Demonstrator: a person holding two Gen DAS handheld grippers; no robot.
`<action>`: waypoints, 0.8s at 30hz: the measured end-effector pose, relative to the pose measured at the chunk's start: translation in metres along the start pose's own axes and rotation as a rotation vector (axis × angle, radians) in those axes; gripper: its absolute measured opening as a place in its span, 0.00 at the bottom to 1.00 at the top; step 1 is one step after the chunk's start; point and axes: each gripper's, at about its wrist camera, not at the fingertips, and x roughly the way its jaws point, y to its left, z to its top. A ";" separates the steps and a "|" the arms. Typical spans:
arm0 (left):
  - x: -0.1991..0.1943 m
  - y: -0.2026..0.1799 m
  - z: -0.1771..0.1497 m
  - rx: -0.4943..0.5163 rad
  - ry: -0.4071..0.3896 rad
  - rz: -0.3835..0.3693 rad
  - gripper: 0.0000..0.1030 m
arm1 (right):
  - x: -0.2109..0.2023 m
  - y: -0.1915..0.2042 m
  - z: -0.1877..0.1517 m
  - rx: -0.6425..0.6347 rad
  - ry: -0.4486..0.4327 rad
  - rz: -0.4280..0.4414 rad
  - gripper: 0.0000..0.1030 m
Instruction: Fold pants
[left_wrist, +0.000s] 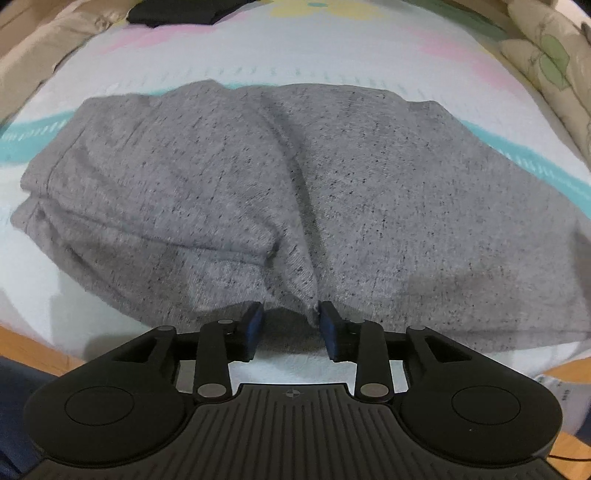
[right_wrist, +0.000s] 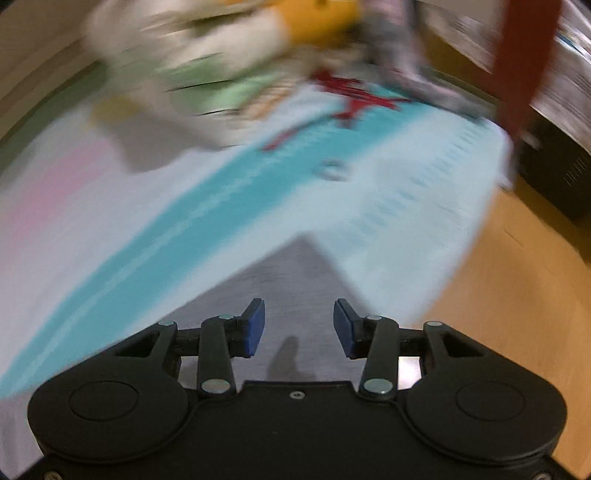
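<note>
One pair of grey pants (left_wrist: 295, 206); one dark folded garment (left_wrist: 173, 13); one striped bedsheet (left_wrist: 332, 55); two grippers, left gripper (left_wrist: 291, 328) and right gripper (right_wrist: 299, 328).

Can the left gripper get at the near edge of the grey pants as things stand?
Probably yes: the left gripper is open right at the grey pants, a pinch of hem sits between its fingers, and nothing blocks it.

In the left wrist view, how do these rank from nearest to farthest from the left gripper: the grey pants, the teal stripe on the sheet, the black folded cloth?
From the left gripper:
1. Grey pants, right at the fingertips, centre.
2. Teal stripe, beyond the pants, far left and right.
3. Black folded cloth, top left, at the far edge.
</note>
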 end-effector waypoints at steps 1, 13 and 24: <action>-0.005 0.005 -0.001 -0.012 0.000 -0.011 0.32 | -0.001 0.016 -0.002 -0.043 -0.003 0.029 0.51; -0.061 0.090 0.018 -0.261 -0.157 0.024 0.39 | -0.026 0.180 -0.055 -0.452 0.007 0.377 0.51; -0.032 0.160 0.041 -0.570 -0.127 0.050 0.45 | -0.075 0.259 -0.153 -0.863 -0.028 0.653 0.50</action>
